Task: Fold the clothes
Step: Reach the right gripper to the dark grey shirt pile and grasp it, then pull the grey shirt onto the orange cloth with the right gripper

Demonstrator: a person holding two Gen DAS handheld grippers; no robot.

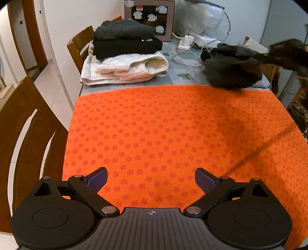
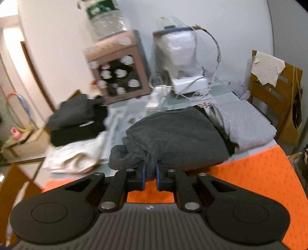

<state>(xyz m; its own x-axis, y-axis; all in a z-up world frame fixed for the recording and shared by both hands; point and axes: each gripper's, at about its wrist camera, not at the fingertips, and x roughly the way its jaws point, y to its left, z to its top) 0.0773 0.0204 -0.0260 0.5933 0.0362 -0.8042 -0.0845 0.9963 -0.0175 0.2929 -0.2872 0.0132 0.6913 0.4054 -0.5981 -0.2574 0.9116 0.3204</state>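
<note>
Left gripper [image 1: 151,180] is hovering over the orange mat [image 1: 173,134], jaws spread wide, nothing between the two blue pads [image 1: 97,179]. Mat is covering the near half of the table [image 1: 173,57] and lying bare under this gripper.

Right gripper [image 2: 149,170] is clenching a fold of the dark grey garment [image 2: 173,138]; the two pads are nearly together with fleece pinched between them at the garment's near edge. The garment is sitting bunched at the far right edge of the mat, partly on the mat, partly on the tablecloth behind. In the left wrist view the same garment [image 1: 233,67] is showing as a dark blurred lump at the far right of the mat.

One light grey garment [image 2: 244,125] is lying just right of the dark one, touching it, at the table's right edge.

One folded stack [image 1: 125,53] is sitting far left on the table, well apart from the held garment: counting four layers, two dark pieces on top, a cream fleece piece under them, a white quilted piece at the bottom.

Behind: one brown box [image 1: 152,17] with cup stickers, one white bagged appliance [image 2: 181,55], one white power strip [image 1: 185,43] with cables. Wooden chairs: two on the left in the left wrist view [image 1: 28,134], one on the right in the right wrist view [image 2: 273,92] with a cloth draped over it.
</note>
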